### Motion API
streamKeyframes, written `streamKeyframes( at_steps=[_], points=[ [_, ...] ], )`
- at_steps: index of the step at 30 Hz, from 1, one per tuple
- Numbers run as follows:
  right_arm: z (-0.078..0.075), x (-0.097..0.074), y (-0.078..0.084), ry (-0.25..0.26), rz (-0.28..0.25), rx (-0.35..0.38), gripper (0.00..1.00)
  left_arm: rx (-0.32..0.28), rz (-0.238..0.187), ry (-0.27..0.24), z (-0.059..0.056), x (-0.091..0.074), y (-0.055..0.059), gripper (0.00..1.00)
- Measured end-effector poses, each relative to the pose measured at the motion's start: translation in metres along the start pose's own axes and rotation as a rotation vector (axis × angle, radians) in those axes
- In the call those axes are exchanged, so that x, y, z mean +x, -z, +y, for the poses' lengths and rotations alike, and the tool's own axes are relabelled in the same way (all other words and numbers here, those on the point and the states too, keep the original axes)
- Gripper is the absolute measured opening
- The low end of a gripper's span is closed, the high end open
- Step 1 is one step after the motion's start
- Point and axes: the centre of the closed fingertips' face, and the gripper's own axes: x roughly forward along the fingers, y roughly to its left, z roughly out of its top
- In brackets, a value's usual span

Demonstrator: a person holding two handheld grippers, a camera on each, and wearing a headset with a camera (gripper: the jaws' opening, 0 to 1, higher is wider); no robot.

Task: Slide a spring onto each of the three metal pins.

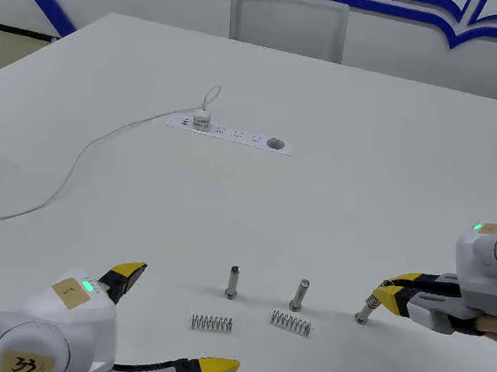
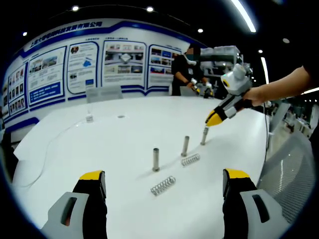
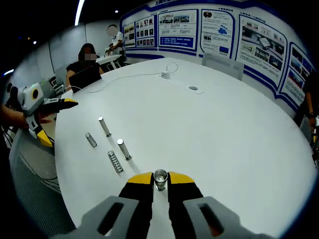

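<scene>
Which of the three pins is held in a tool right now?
The rightmost pin, clamped in the right tool; the middle pin and left pin stand free.

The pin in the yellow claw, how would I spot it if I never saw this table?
Look at the white table, on the side near the person, where three metal pins stand in a row. It is the pin at the right end, tilted, with its top pinched in the right gripper. The middle pin and left pin stand upright and free.
</scene>
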Motion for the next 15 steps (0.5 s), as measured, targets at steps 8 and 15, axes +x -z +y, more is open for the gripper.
streamKeyframes(
  at_steps=[8,15],
  points=[
    [0.002,0.009,0.009,-0.005,0.032,-0.009,0.11,-0.001,0.008,0.001,0.0,0.0,0.002,1.0],
    [0.001,0.014,0.014,-0.007,0.046,-0.008,0.11,0.001,0.018,0.008,-0.002,0.001,0.004,1.0]
  ],
)
